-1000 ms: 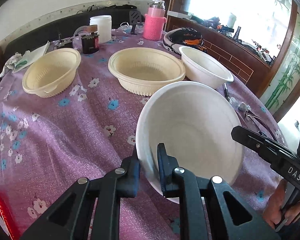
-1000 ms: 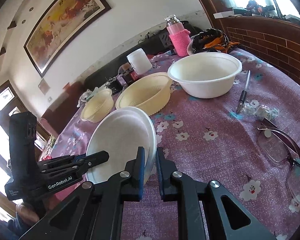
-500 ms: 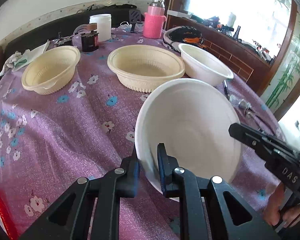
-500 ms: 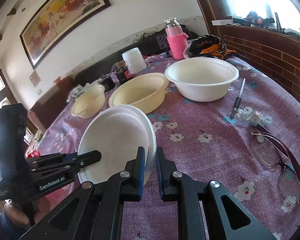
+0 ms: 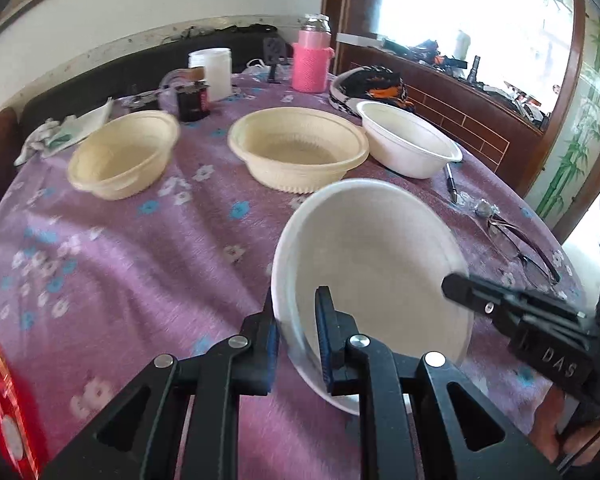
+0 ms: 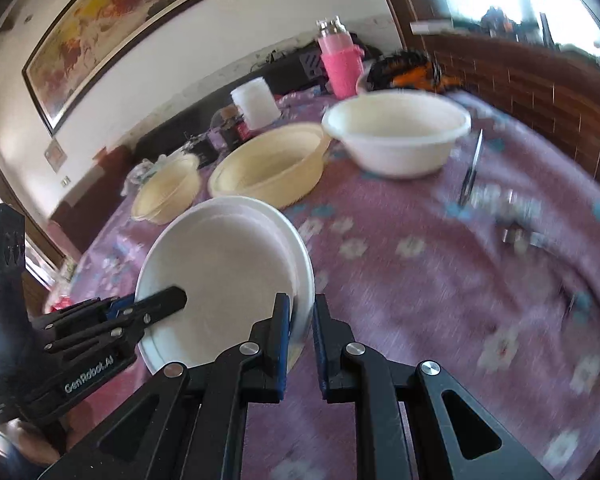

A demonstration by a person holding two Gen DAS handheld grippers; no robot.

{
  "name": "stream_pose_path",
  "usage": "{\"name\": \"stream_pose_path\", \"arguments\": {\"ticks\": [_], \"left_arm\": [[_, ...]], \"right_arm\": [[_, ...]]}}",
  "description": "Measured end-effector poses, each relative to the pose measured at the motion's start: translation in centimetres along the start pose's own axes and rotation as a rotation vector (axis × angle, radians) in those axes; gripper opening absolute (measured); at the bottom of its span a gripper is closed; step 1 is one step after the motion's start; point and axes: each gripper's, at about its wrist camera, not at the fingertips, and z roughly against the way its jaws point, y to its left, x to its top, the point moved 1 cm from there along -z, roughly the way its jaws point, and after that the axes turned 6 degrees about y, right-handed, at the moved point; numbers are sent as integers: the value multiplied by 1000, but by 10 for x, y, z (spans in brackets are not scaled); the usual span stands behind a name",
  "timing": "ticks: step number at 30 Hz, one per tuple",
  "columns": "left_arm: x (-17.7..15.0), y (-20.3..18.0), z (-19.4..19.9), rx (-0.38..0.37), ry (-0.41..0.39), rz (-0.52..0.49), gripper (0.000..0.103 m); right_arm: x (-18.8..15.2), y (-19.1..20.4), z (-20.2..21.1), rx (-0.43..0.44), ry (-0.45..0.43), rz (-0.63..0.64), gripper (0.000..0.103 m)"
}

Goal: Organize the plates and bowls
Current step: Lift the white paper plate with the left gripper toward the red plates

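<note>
Your left gripper (image 5: 296,336) pinches the near-left rim of the white plate (image 5: 372,276); your right gripper (image 6: 300,328) pinches the opposite rim of that same plate. The plate is tilted, held off the purple flowered tablecloth (image 5: 120,264) between the two.

Left to right, as the left wrist view shows it: a red object (image 5: 4,408) at the near left edge of the table, blurred, cannot identify. Small cream bowl (image 5: 124,154) far left, with crumpled cloth (image 5: 60,132) behind it. A dark jar (image 5: 194,100) and a white tub (image 5: 216,72) stand behind, near the far edge. Large cream bowl (image 5: 298,152) at centre, directly beyond the plate. Pink bottle (image 5: 311,62) at the back. White bowl (image 5: 410,144) just right of the large cream bowl, rims nearly touching. A pen (image 5: 451,182) lies just right of it, then glasses (image 5: 520,244) near the right edge.

Open cloth lies left of the plate, between it and the small cream bowl. The right side is crowded by the pen and glasses; a brick ledge (image 5: 460,120) runs close behind.
</note>
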Motion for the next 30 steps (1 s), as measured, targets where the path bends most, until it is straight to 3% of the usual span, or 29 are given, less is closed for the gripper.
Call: {"name": "stream_pose_path", "arguments": {"ticks": [8, 15, 30], "left_arm": [[-41, 20, 50, 92, -20, 77, 16], [-70, 40, 77, 159, -68, 148, 16], [-95, 55, 80, 182, -84, 176, 19]], "right_arm": [[-26, 32, 20, 130, 41, 26, 13], [-49, 70, 21, 180, 93, 91, 13], [-71, 93, 14, 154, 140, 78, 13]]}}
